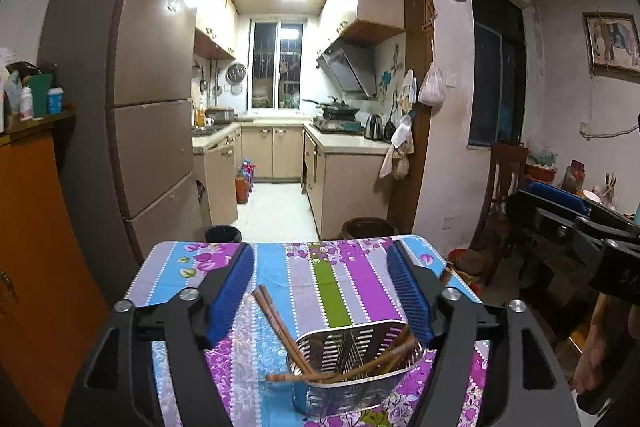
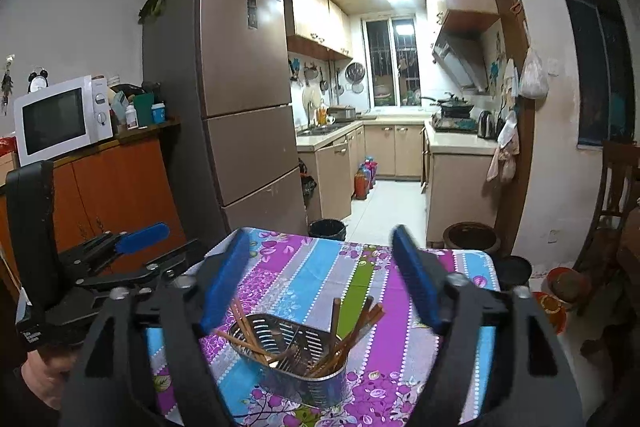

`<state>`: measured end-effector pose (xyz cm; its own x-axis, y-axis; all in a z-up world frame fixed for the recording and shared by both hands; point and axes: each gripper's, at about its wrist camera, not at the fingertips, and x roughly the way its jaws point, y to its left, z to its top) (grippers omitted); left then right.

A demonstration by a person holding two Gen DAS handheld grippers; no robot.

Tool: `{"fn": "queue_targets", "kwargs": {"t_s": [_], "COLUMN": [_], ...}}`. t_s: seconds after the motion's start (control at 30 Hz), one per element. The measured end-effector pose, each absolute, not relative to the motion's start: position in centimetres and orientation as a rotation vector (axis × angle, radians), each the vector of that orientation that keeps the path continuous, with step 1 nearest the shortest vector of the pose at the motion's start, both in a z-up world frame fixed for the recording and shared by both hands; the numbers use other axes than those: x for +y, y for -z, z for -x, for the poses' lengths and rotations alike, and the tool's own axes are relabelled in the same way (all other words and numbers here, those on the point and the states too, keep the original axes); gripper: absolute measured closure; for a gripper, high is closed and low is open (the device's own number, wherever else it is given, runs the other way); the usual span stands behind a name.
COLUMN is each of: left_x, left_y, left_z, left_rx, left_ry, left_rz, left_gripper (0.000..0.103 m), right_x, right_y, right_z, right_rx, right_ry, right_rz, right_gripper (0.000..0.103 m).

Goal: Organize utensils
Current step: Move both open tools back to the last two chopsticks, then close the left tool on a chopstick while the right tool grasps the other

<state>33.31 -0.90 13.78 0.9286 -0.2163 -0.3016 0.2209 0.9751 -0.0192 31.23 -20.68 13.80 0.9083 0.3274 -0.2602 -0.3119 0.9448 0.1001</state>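
A perforated metal utensil holder (image 1: pixel 352 367) (image 2: pixel 292 359) stands on the flowered tablecloth (image 1: pixel 344 267) (image 2: pixel 304 275). Several brown wooden chopsticks (image 1: pixel 276 319) (image 2: pixel 360 327) lean in it and stick out over its rim. My left gripper (image 1: pixel 320 259) is open and empty, raised above and behind the holder. My right gripper (image 2: pixel 320 243) is open and empty, also above and behind the holder. The left gripper also shows at the left of the right wrist view (image 2: pixel 136 243); the right gripper shows at the right edge of the left wrist view (image 1: pixel 560 207).
A tall brown fridge (image 1: pixel 132 131) (image 2: pixel 236 99) and an orange cabinet (image 2: pixel 112 191) with a microwave (image 2: pixel 60 119) stand left. A black bin (image 2: pixel 327 229) and a dark pot (image 2: pixel 470 237) sit beyond the table's far edge. A wooden chair (image 1: pixel 504 183) stands right.
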Motion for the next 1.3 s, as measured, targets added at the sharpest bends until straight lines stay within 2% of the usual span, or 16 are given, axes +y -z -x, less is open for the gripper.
{"fn": "queue_targets", "kwargs": {"t_s": [0.27,0.43,0.6,0.63,0.7,0.73,0.8,0.87,1.07,1.1,1.3], "left_x": [0.4,1.9,2.6,2.5,2.1,1.6,0.3,-0.8,-3.2,-3.5,-4.4], "left_y": [-12.3,-8.3,-0.8,0.7,3.9,6.0,8.7,10.2,13.3,13.7,14.5], "left_z": [-22.7,-15.8,-11.5,-10.9,-9.7,-8.9,-7.8,-6.8,-5.2,-5.2,-5.8], "left_rx": [0.178,0.153,0.256,0.268,0.318,0.337,0.364,0.362,0.377,0.384,0.391], "left_ry": [0.215,0.217,0.210,0.195,0.210,0.212,0.238,0.248,0.292,0.298,0.307], "left_rz": [-0.057,-0.065,-0.033,-0.042,-0.035,-0.041,-0.061,-0.081,-0.118,-0.126,-0.142], "left_gripper": [0.014,0.008,0.007,0.007,0.007,0.007,0.008,0.013,0.026,0.031,0.049], "right_x": [-21.0,-22.4,-23.9,-24.1,-24.0,-24.1,-24.0,-24.0,-23.6,-23.8,-24.5], "right_y": [-11.7,-7.1,-0.3,1.4,4.5,6.7,9.4,12.1,16.1,16.3,17.0], "right_z": [-20.3,-13.1,-8.0,-7.5,-6.8,-6.5,-6.2,-6.0,-5.6,-5.5,-5.7], "right_rx": [0.141,0.110,0.144,0.169,0.232,0.273,0.333,0.390,0.443,0.444,0.445], "right_ry": [-0.321,-0.321,-0.308,-0.308,-0.322,-0.319,-0.320,-0.322,-0.294,-0.292,-0.255], "right_rz": [0.023,0.020,-0.004,-0.010,-0.023,-0.023,-0.019,-0.027,0.001,-0.001,-0.003], "right_gripper": [0.006,0.006,0.007,0.009,0.032,0.038,0.058,0.066,0.079,0.081,0.084]}}
